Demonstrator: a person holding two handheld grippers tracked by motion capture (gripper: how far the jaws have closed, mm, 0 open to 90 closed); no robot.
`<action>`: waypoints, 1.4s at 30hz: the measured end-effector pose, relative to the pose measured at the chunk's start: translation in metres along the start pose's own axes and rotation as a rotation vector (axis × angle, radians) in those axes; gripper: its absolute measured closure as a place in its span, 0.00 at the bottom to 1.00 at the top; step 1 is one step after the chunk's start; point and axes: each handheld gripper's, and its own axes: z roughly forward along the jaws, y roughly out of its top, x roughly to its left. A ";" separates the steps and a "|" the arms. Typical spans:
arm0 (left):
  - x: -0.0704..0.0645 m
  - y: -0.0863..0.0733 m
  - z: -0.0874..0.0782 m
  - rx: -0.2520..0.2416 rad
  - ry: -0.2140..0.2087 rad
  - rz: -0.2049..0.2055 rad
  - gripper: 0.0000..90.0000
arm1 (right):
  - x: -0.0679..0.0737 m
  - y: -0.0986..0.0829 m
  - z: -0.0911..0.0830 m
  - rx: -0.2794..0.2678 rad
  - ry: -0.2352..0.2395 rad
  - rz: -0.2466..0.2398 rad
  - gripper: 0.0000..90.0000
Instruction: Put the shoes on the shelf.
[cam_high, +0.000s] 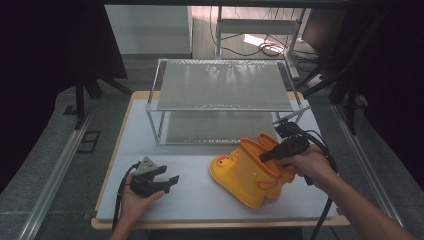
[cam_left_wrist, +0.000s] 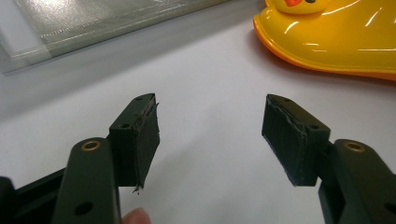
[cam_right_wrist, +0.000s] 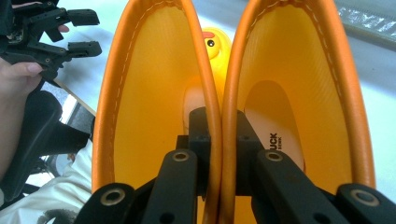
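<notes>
Left gripper (cam_high: 167, 181) rests released on the table (cam_high: 200, 195), beside the boots (cam_high: 250, 175). Right gripper (cam_high: 266, 155) pinches both boots' adjoining shaft walls, near the rack (cam_high: 225, 100). Step in hand: carrying the pair; next, probably, a lift clearing the rack's shelf edge.

I work in a lab-like recording room: black curtains (cam_high: 45, 55), loose floor cables (cam_high: 270, 47), a white table (cam_high: 200, 195).

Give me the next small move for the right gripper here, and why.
Probably lift the yellow boots and carry them toward the shelf rack. The right gripper has its jaws shut on both inner cuffs pinched together, and the left gripper rests open on the table.
</notes>
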 end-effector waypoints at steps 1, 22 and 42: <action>0.000 0.000 0.000 0.000 0.001 0.000 0.40 | 0.000 0.000 -0.001 0.001 0.000 0.000 0.91; 0.000 0.000 0.000 0.003 0.000 -0.004 0.40 | 0.002 -0.002 -0.031 -0.054 0.060 0.004 0.91; 0.002 -0.001 -0.001 0.000 0.002 -0.012 0.40 | 0.016 0.001 -0.067 -0.144 0.107 -0.020 0.91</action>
